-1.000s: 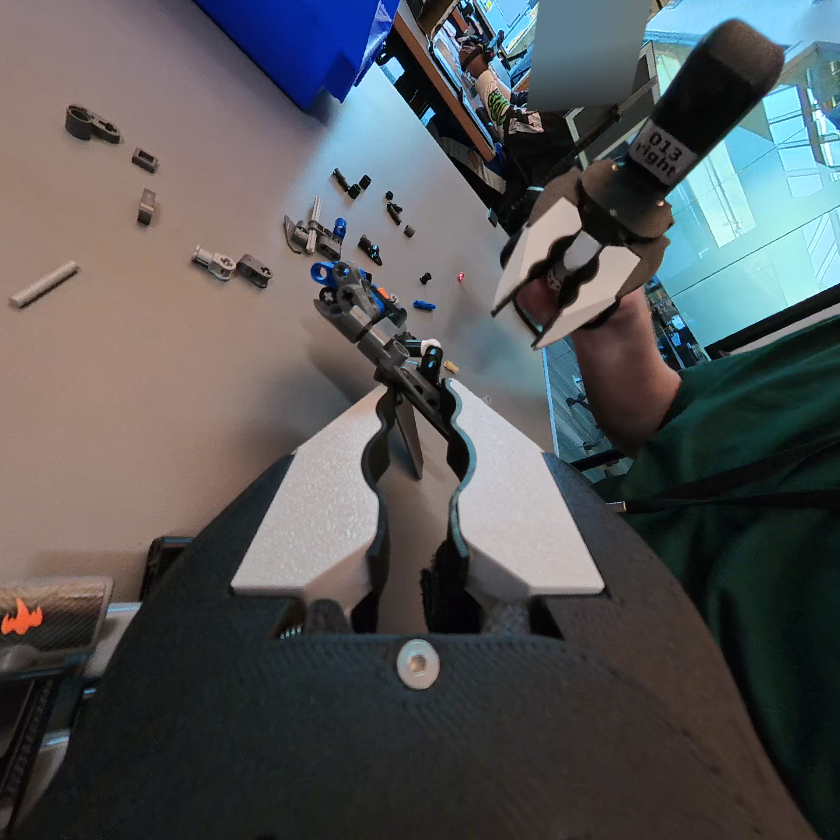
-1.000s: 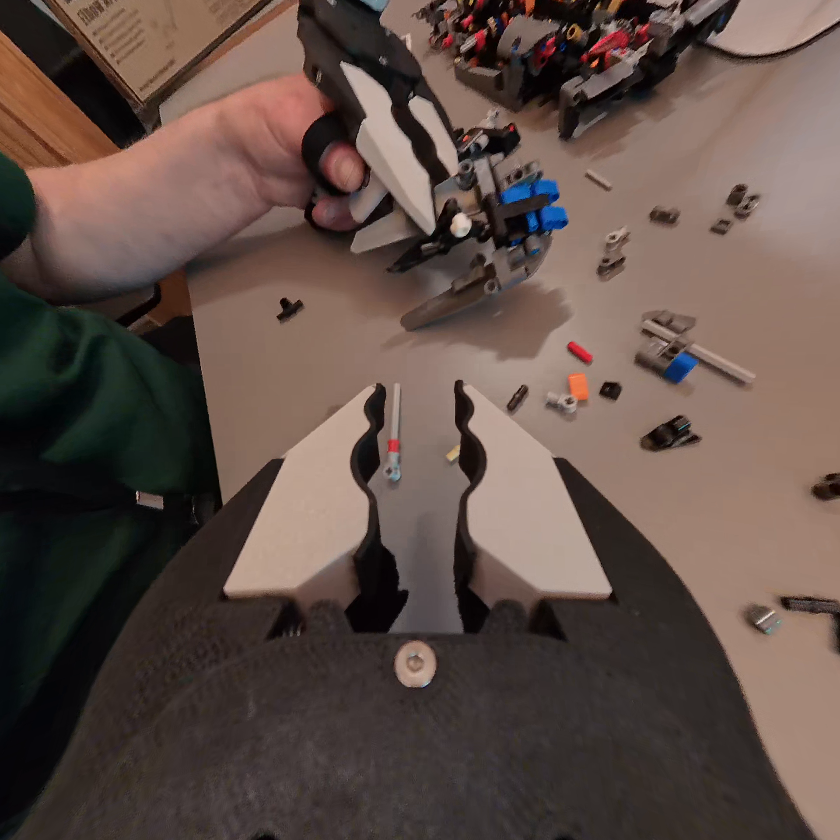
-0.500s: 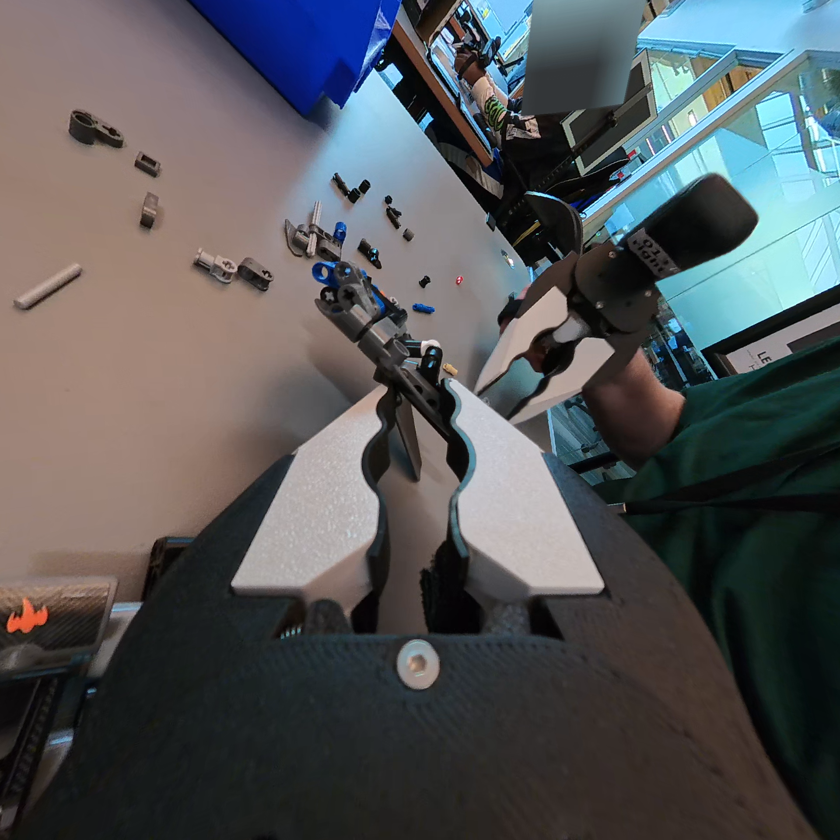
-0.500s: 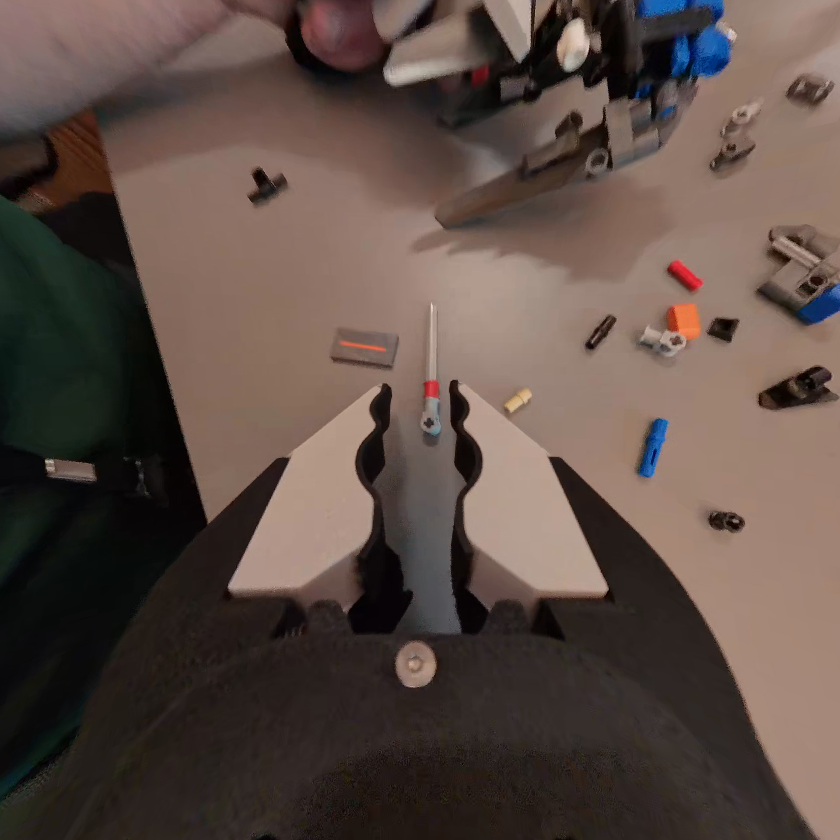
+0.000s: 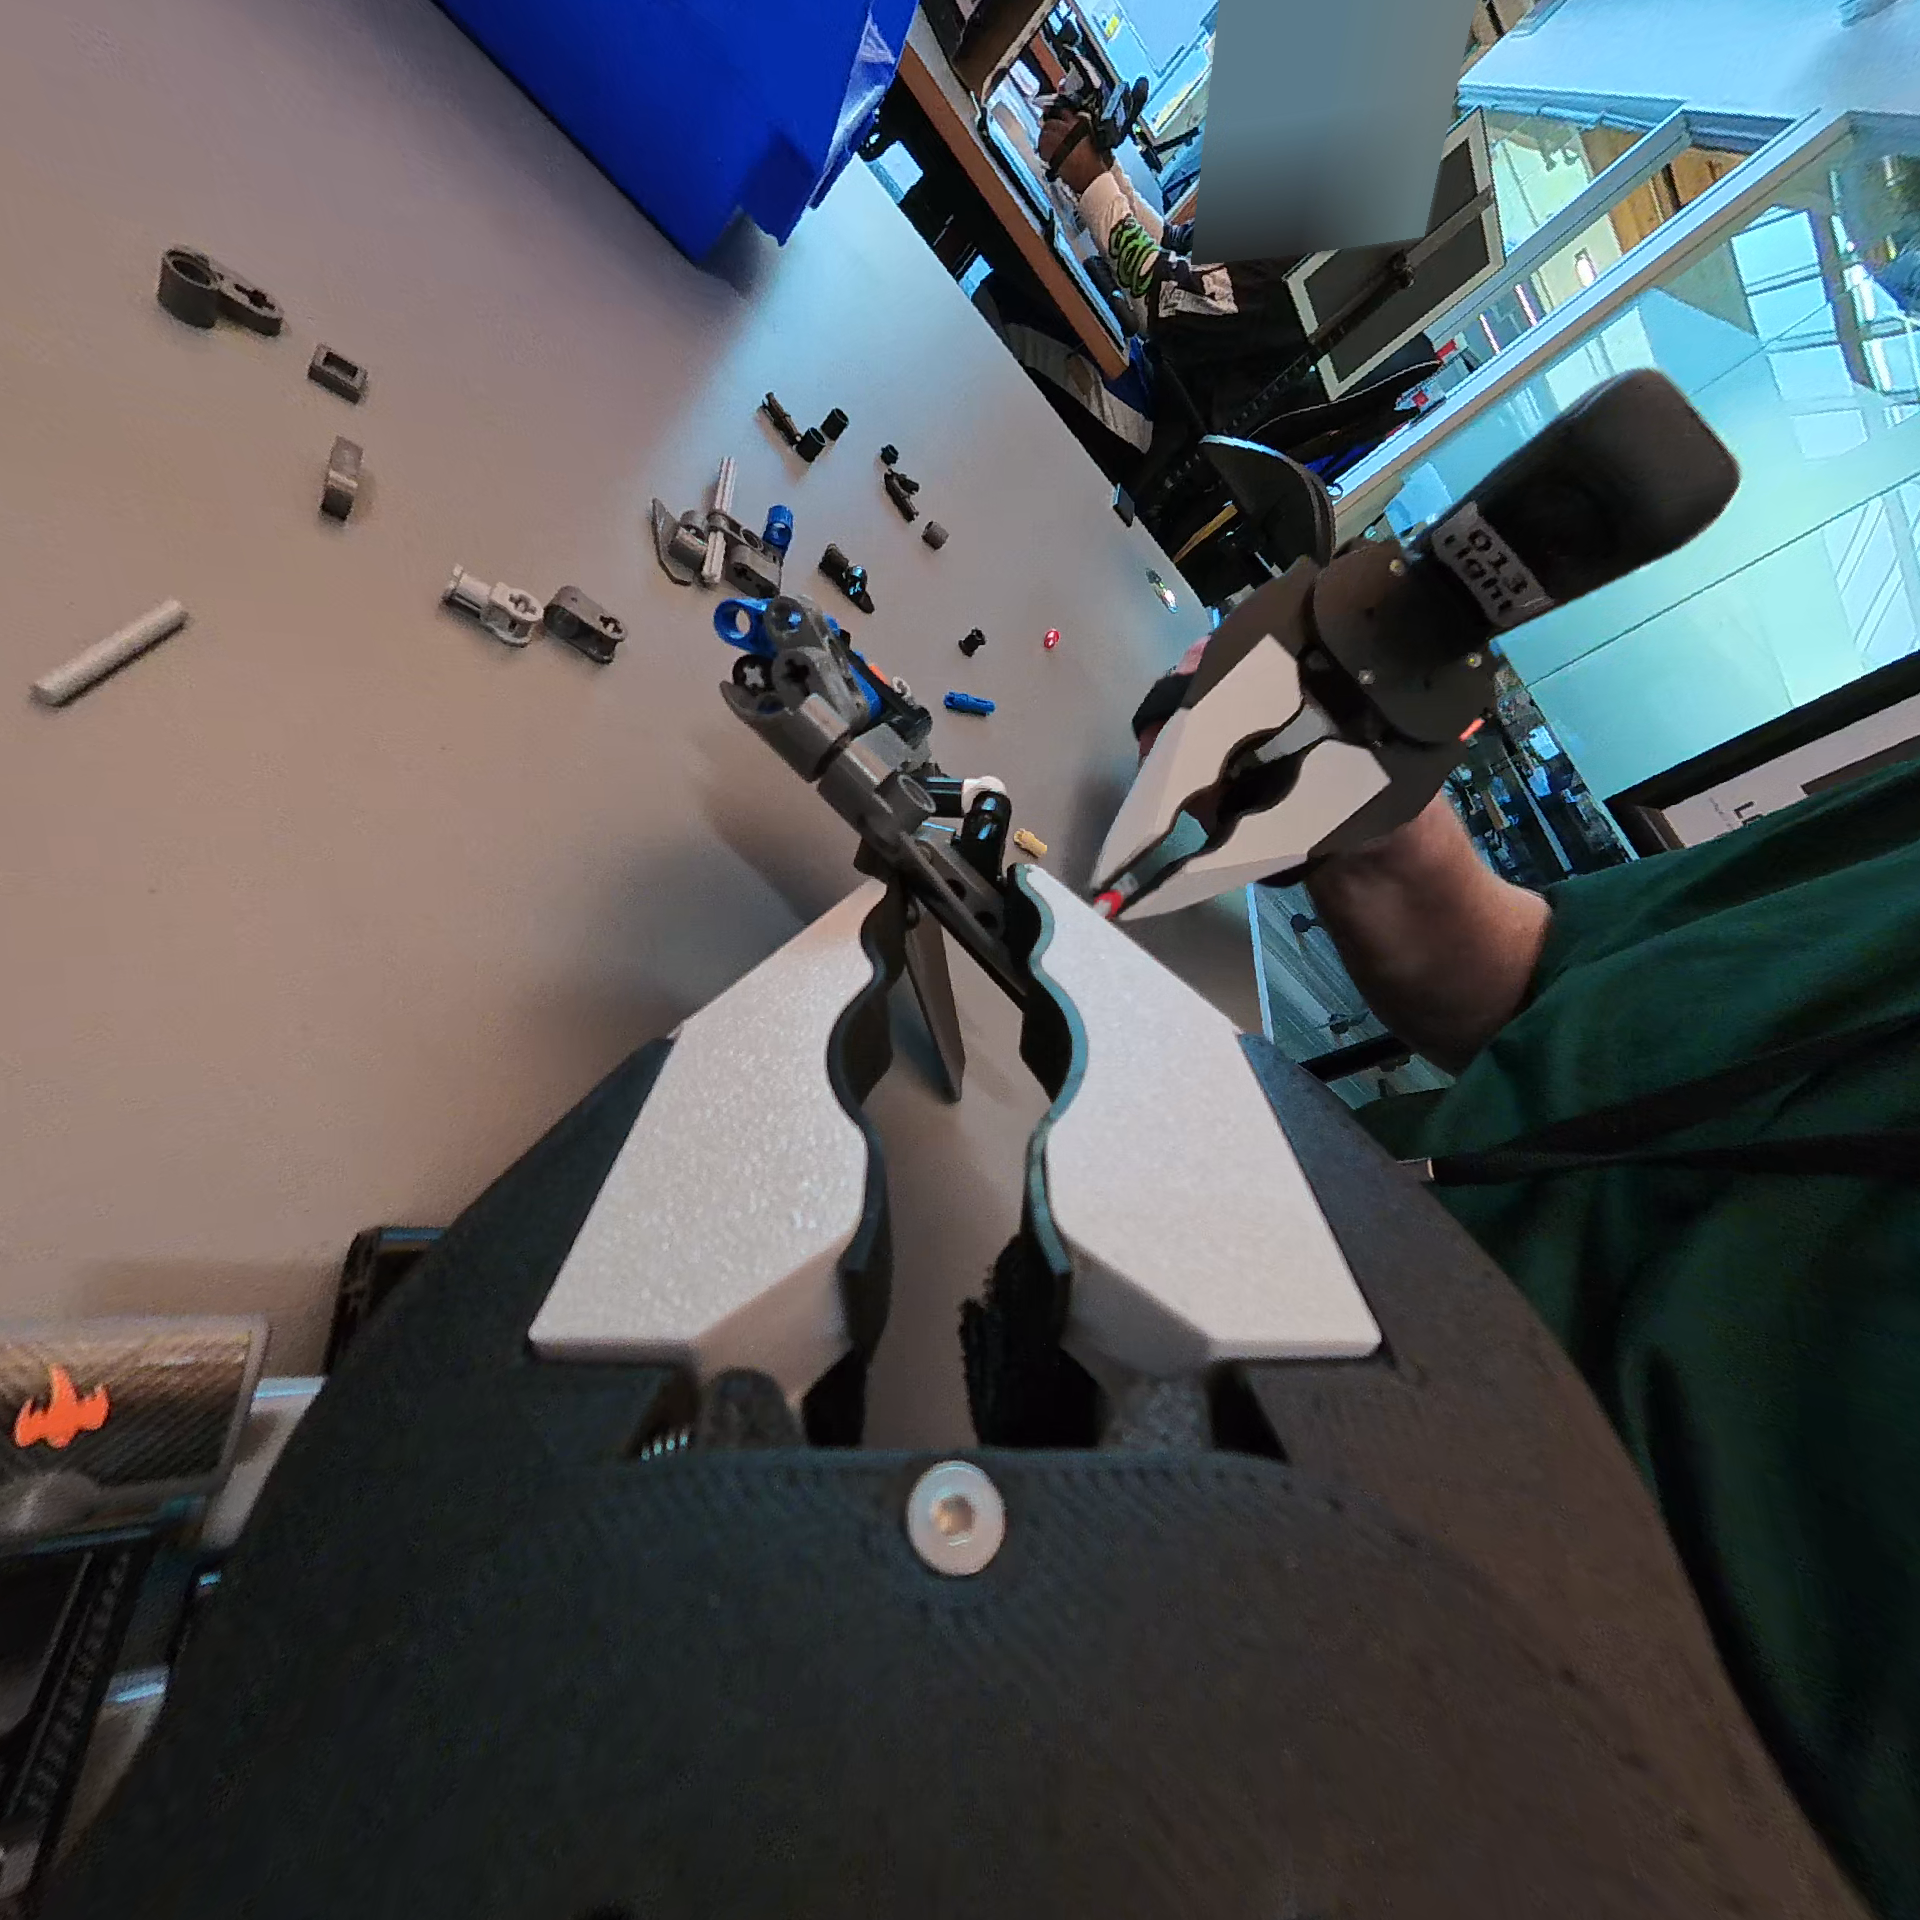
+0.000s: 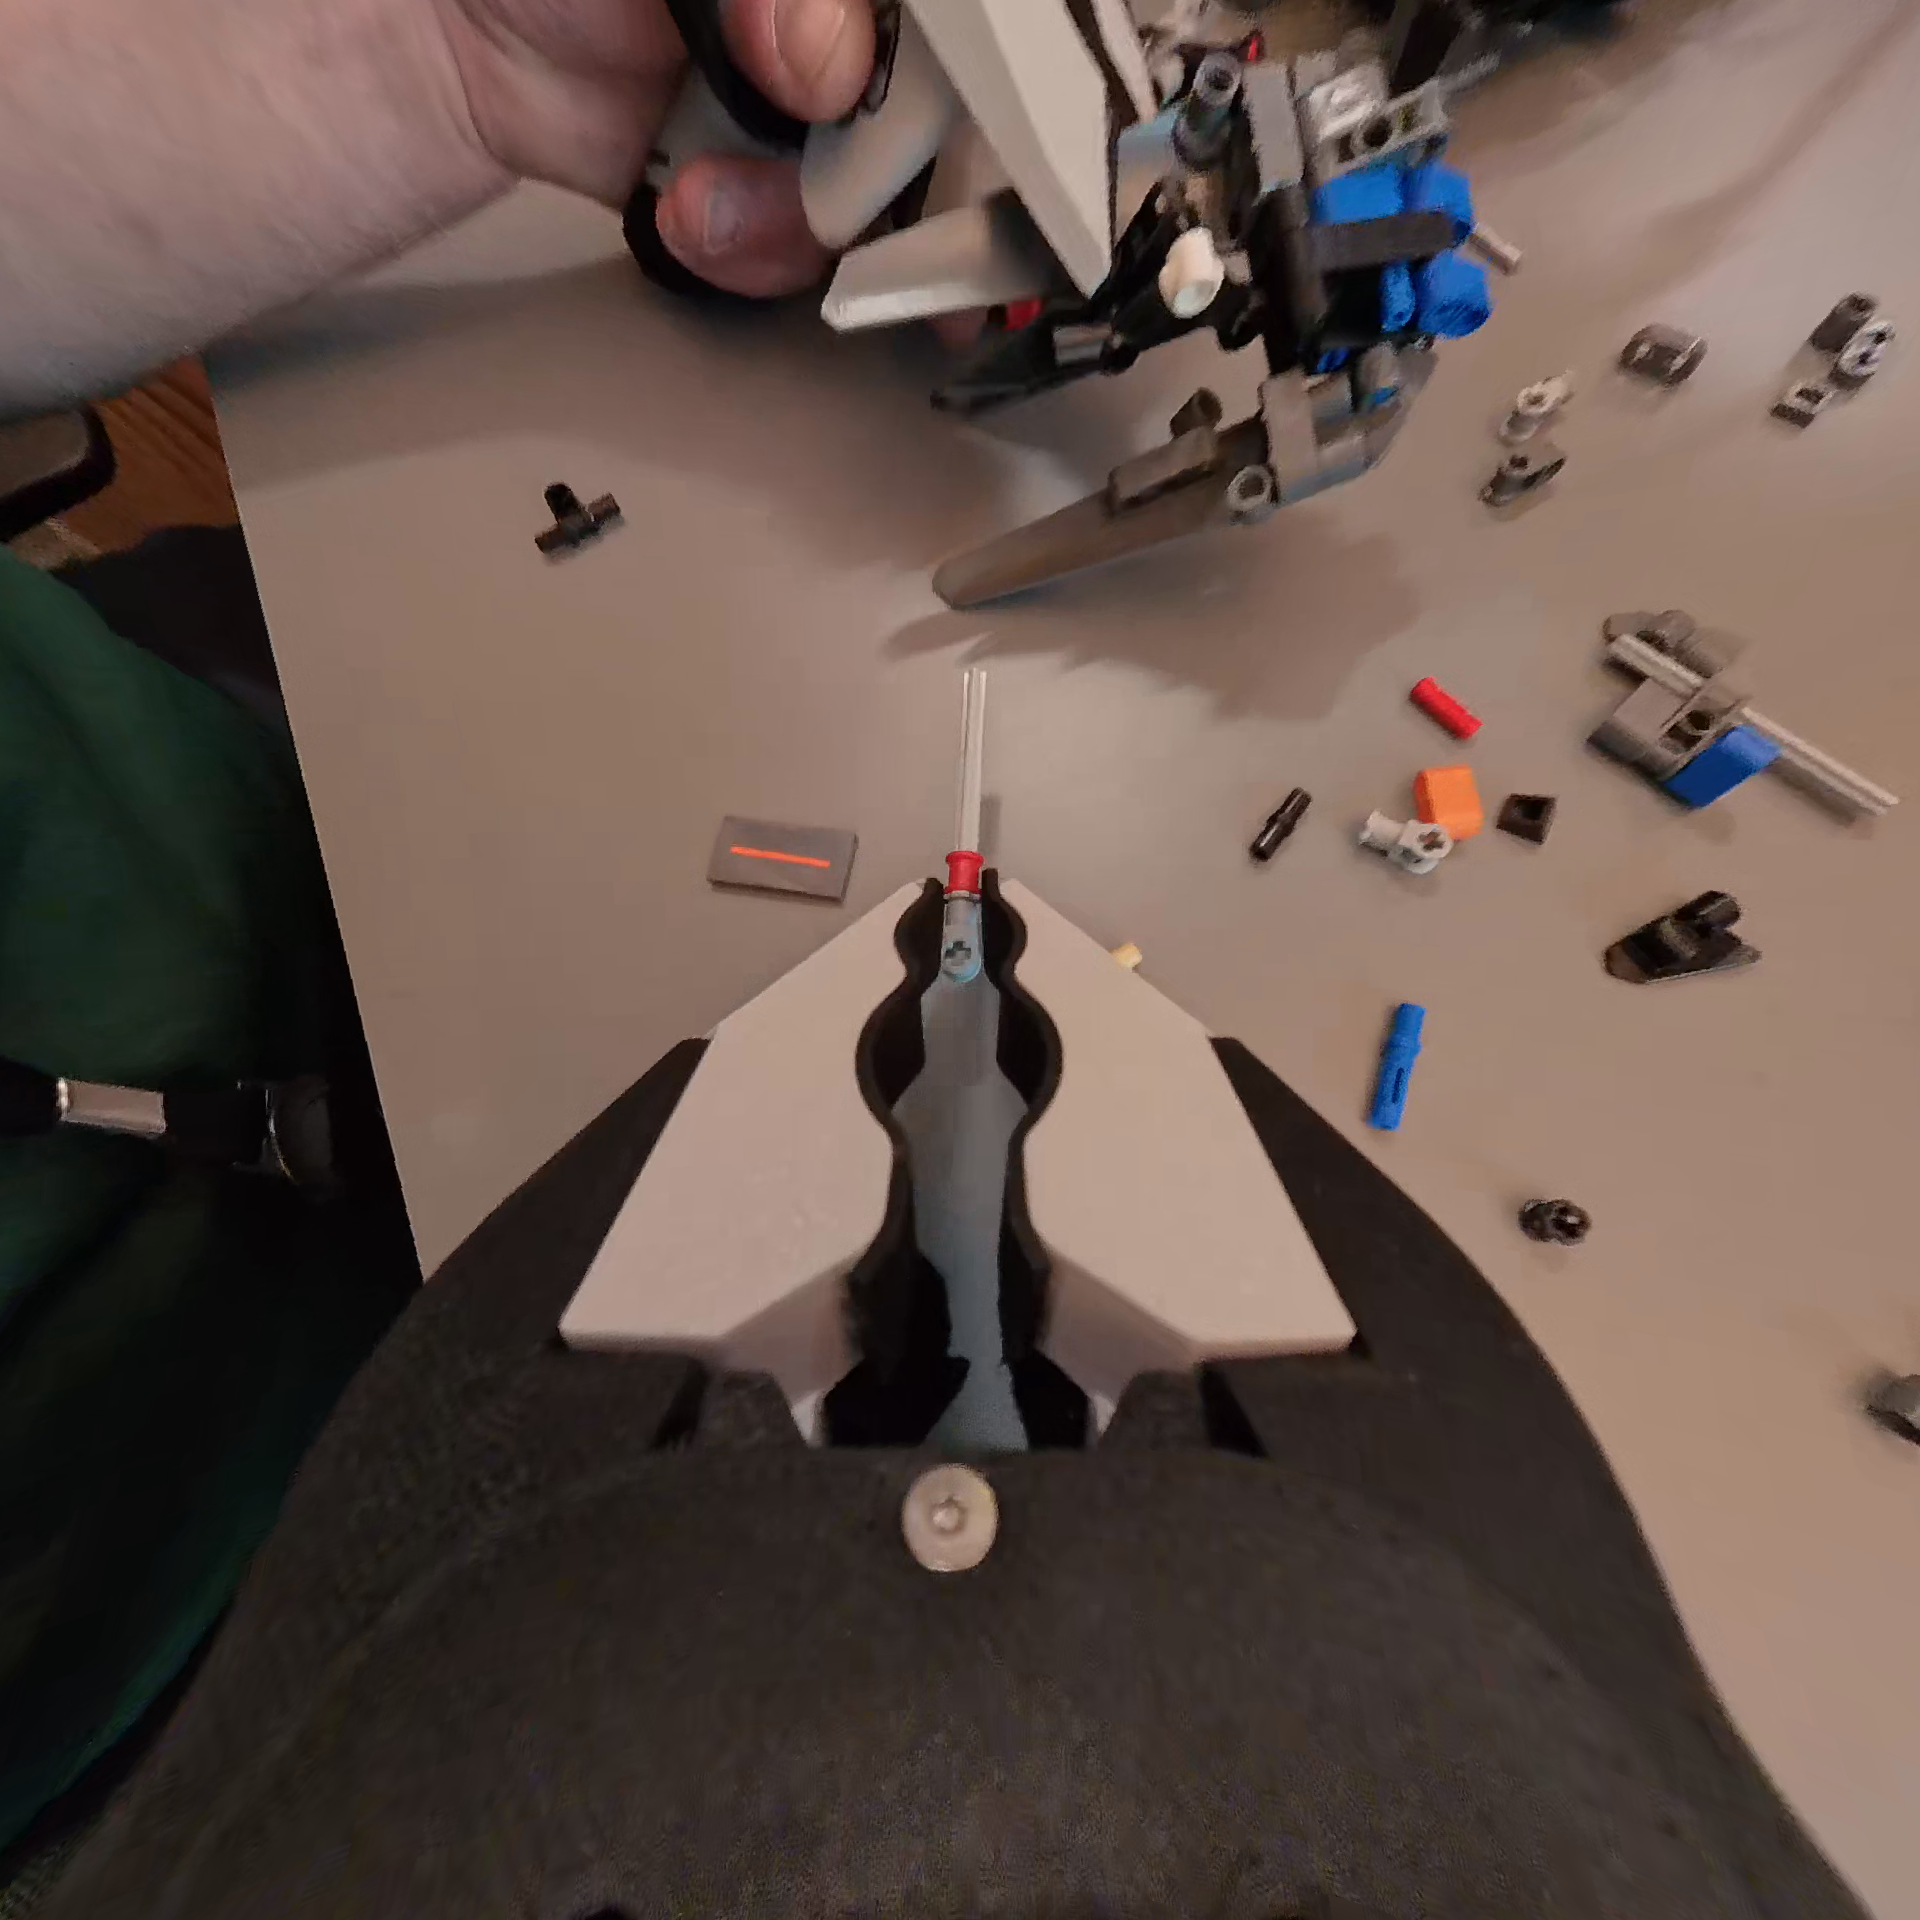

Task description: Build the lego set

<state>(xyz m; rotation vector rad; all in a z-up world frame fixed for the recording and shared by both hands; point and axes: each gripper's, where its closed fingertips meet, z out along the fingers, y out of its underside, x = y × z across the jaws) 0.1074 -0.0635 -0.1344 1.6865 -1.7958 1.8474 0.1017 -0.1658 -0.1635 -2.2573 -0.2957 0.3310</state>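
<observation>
Left wrist view: left gripper (image 5: 951, 904) fingers clamp the grey-blue lego assembly (image 5: 831, 717) above the tabletop (image 5: 312, 883); blue bin (image 5: 675, 94) far beyond.

Right wrist view: right gripper (image 6: 961, 894) fingers pinch a thin red-collared axle (image 6: 968, 790); only here, dark tile (image 6: 782, 857) left of the fingertips.
</observation>
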